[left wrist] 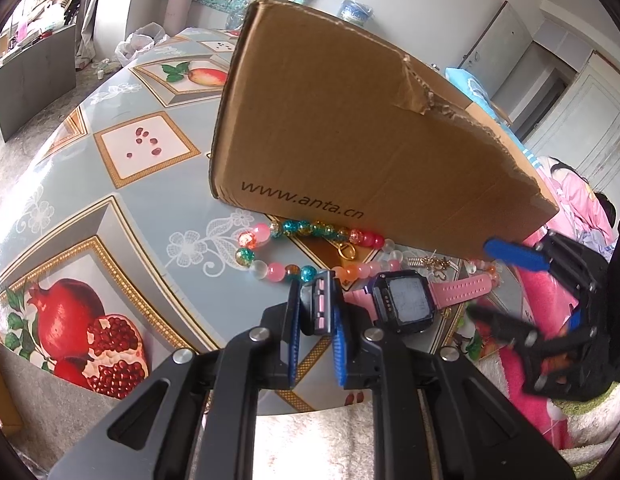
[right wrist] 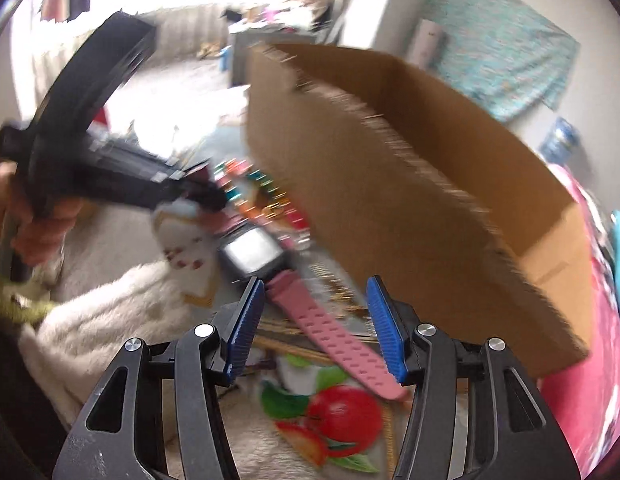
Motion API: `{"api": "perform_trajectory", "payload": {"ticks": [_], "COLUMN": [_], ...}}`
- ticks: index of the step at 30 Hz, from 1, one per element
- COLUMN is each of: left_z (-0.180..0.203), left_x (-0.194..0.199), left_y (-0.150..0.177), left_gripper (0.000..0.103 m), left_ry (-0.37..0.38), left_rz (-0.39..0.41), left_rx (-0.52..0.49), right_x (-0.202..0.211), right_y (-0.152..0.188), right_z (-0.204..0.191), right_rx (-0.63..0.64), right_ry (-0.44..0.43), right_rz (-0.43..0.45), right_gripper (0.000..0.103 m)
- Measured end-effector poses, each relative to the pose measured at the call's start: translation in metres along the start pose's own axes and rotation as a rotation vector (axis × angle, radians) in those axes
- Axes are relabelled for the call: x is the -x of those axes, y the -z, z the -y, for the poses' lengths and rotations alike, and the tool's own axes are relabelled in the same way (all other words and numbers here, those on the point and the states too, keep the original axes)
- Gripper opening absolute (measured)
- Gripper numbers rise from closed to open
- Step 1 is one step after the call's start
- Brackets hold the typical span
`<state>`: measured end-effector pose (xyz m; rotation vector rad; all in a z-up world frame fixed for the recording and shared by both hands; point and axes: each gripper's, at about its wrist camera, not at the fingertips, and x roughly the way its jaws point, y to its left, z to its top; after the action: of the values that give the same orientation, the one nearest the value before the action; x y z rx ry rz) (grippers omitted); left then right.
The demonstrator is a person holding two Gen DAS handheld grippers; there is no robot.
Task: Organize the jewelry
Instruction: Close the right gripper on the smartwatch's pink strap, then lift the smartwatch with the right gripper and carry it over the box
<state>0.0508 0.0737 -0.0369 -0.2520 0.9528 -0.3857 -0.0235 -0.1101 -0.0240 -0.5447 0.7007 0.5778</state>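
- Watch (left wrist: pixel 402 300), pink strap, dark square case, lies flat on the surface (left wrist: pixel 122 208) just in front of the cardboard box (left wrist: pixel 350 128); strap end nearest the left gripper (left wrist: pixel 317 320) is up off the surface and pinched between its blue fingers (left wrist: pixel 294 332), which are pressed in on it
- Judgement: grip on the strap end, not the case, because the strap is thin enough to fit between the fingers and gives a handle for lifting the whole watch
- Right gripper (right wrist: pixel 316 320) has its fingers (right wrist: pixel 384 328) spread wide, holding nothing; other half of the pink strap lies below and between them, not touched. Right-wrist view is motion-blurred
- Judgement: right side looks poised to support or take the free strap end so the watch does not swing
- Bead necklace (left wrist: pixel 306 236), pink, teal and amber beads, loops on the surface against the foot of the box, behind the watch; small gold ring (left wrist: pixel 347 251) inside the loop, thin gold-coloured pieces (left wrist: pixel 432 265) just beside the strap
- Box is open-topped, torn rim; likely the destination, hence jewelry gathered at its base
- Task early: nothing visibly inside the box from these views
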Motion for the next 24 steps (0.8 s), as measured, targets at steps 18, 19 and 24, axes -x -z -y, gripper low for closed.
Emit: {"api": "perform_trajectory", "payload": {"ticks": [18, 19, 24], "left_z": [-0.006, -0.005, -0.004], "left_x": [0.013, 0.014, 0.021], "left_y": [-0.012, -0.014, -0.020], "left_gripper": [0.010, 0.010, 0.010], "left_ry": [0.145, 0.163, 0.218], "left_rz": [-0.009, -0.011, 0.000], "left_rx": [0.100, 0.111, 0.135], "right_x": [-0.044, -0.044, -0.038], "right_y": [-0.008, -0.008, -0.004], "right_z": [-0.010, -0.011, -0.017], "right_rx": [0.102, 0.101, 0.093], "right_ry": [-0.087, -0.080, -0.065], "right_rz": [-0.041, -0.035, 0.011], "right_gripper": [0.038, 0.038, 0.048]}}
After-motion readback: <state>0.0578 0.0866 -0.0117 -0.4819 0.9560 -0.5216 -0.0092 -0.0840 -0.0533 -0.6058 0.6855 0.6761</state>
